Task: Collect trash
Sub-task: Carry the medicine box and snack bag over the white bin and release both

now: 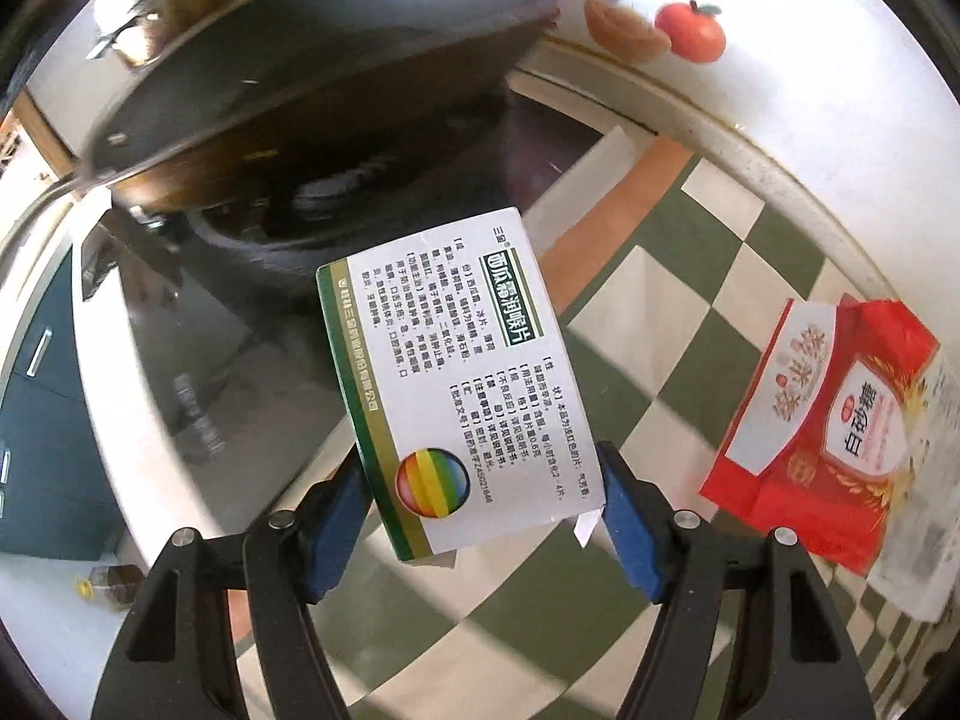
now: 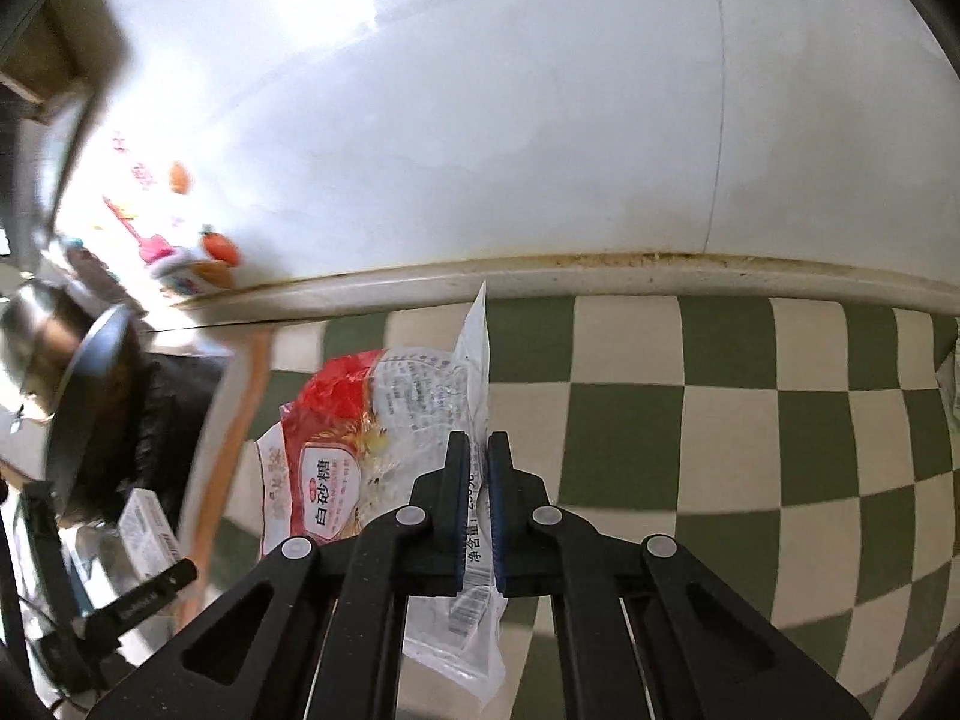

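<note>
Left gripper (image 1: pixel 483 516) pinches medicine box (image 1: pixel 456 384) beside wok (image 1: pixel 312 72). Right gripper (image 2: pixel 477 498) pressed together on sugar bag (image 2: pixel 384 420), right of wok. Keep both grips firm; carry clear of wok toward bin.

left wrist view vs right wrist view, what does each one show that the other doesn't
Only the left wrist view shows the printed face of the white and green box between the left gripper's blue pads, and the oil bottle low on the left.

Only the right wrist view shows the right gripper shut on the clear edge of the red sugar bag.

Both show the sugar bag, the box, the dark wok, the green and white checked surface and the tomato sticker on the white wall.
</note>
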Available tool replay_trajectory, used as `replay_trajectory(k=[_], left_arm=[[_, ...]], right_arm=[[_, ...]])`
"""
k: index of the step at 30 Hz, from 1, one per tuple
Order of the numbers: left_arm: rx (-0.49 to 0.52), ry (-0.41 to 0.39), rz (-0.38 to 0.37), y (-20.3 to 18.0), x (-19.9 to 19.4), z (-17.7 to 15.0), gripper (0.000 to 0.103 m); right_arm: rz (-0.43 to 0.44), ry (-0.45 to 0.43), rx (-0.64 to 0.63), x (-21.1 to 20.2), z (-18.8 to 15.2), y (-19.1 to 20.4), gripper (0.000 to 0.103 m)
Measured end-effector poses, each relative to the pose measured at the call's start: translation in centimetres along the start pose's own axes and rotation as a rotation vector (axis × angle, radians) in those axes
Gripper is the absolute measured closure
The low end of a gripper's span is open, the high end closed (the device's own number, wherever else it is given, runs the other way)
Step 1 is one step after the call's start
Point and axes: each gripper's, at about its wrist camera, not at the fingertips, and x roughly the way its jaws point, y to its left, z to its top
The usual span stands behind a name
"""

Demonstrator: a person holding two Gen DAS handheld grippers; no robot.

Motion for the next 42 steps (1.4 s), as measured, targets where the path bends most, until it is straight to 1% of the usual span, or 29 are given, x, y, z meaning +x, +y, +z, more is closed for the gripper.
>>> replay_trajectory(k=[3, 4, 6, 7, 10, 11, 13, 15, 16, 19, 20, 21, 22, 23, 24, 26, 27, 29, 30, 31, 32, 33, 34, 35, 36, 37, 39, 41, 42], left_arm=[[-0.002, -0.028, -0.023, 2.5, -2.7, -1.9, 0.034], [-0.007, -0.035, -0.039, 4.3, -3.6, -2.9, 0.034], [-0.024, -0.049, -0.058, 6.7, -5.6, -4.7, 0.034], [-0.037, -0.051, -0.07, 9.5, -5.4, -5.6, 0.034], [-0.087, -0.055, -0.081, 14.9, -6.5, -9.3, 0.034], [-0.102, -0.049, -0.085, 16.7, -6.8, -10.6, 0.034], [-0.152, -0.034, -0.064, 21.0, -6.8, -13.9, 0.034], [-0.216, -0.012, -0.03, 25.7, -6.6, -17.6, 0.034], [-0.246, 0.001, -0.014, 27.8, -6.4, -19.3, 0.034], [-0.366, 0.054, 0.048, 34.6, -4.2, -24.3, 0.034], [-0.408, 0.072, 0.066, 36.8, -3.4, -25.8, 0.034], [-0.47, 0.099, 0.084, 39.7, -2.0, -27.9, 0.034], [-0.511, 0.115, 0.094, 41.6, -0.9, -29.3, 0.034], [-0.548, 0.13, 0.1, 43.5, 0.1, -30.6, 0.034], [-0.596, 0.151, 0.11, 45.9, 1.8, -32.5, 0.034], [-0.662, 0.181, 0.113, 49.5, 5.4, -35.1, 0.034], [-0.681, 0.191, 0.112, 50.4, 6.8, -35.9, 0.034], [-0.721, 0.227, 0.086, 53.0, 11.1, -38.0, 0.034], [-0.741, 0.249, 0.051, 54.2, 13.6, -38.9, 0.034], [-0.768, 0.262, 0.023, 55.4, 16.4, -39.8, 0.034], [-0.771, 0.27, 0.012, 55.9, 18.5, -40.2, 0.034], [-0.77, 0.281, -0.017, 56.9, 21.7, -40.7, 0.034], [-0.778, 0.286, -0.042, 57.5, 24.0, -41.0, 0.034], [-0.786, 0.29, -0.071, 58.0, 25.9, -41.5, 0.034], [-0.795, 0.297, -0.115, 58.5, 28.5, -41.7, 0.034], [-0.801, 0.309, -0.155, 58.8, 31.0, -41.8, 0.034], [-0.8, 0.324, -0.21, 59.3, 35.5, -41.8, 0.034], [-0.801, 0.347, -0.231, 59.6, 38.8, -41.5, 0.034], [-0.812, 0.358, -0.26, 59.8, 40.8, -41.4, 0.033]], right_arm=[[0.04, 0.001, -0.046, -3.2, -1.7, 2.2, 0.097], [0.048, 0.003, -0.066, -3.9, -2.3, 3.1, 0.097], [0.076, 0.02, -0.121, -5.7, -4.3, 6.1, 0.097], [0.086, 0.027, -0.148, -6.2, -5.1, 7.3, 0.097], [0.131, 0.063, -0.248, -7.8, -8.8, 12.1, 0.097], [0.159, 0.094, -0.297, -8.2, -11.0, 14.6, 0.097], [0.214, 0.15, -0.366, -8.4, -14.8, 18.7, 0.097], [0.248, 0.194, -0.448, -8.2, -18.3, 22.6, 0.097], [0.27, 0.236, -0.509, -7.4, -21.3, 25.7, 0.097], [0.295, 0.309, -0.651, -5.3, -28.7, 32.3, 0.097], [0.295, 0.32, -0.687, -4.7, -30.6, 33.8, 0.097], [0.292, 0.331, -0.738, -3.8, -33.3, 35.8, 0.097], [0.287, 0.357, -0.801, -2.3, -36.8, 38.4, 0.097], [0.275, 0.37, -0.846, -1.0, -39.5, 40.0, 0.098], [0.266, 0.376, -0.873, 0.1, -41.4, 41.1, 0.098], [0.238, 0.387, -0.954, 3.4, -46.9, 43.9, 0.098], [0.227, 0.391, -0.984, 5.2, -49.5, 45.0, 0.098], [0.197, 0.405, -1.044, 9.5, -54.9, 47.0, 0.098], [0.176, 0.409, -1.075, 12.5, -58.1, 47.8, 0.098], [0.159, 0.422, -1.094, 15.1, -60.6, 48.4, 0.098], [0.147, 0.43, -1.104, 16.9, -62.3, 48.7, 0.098], [0.133, 0.44, -1.118, 19.4, -64.5, 48.9, 0.098], [0.108, 0.442, -1.149, 22.5, -67.3, 49.2, 0.098], [0.094, 0.436, -1.169, 24.6, -69.1, 49.3, 0.098], [0.088, 0.436, -1.181, 25.9, -70.3, 49.3, 0.098], [0.075, 0.437, -1.199, 28.2, -72.2, 49.3, 0.098], [0.069, 0.456, -1.209, 31.2, -74.3, 49.2, 0.098], [0.059, 0.465, -1.215, 33.5, -75.6, 49.1, 0.098], [0.058, 0.486, -1.212, 34.6, -76.2, 49.2, 0.097]])
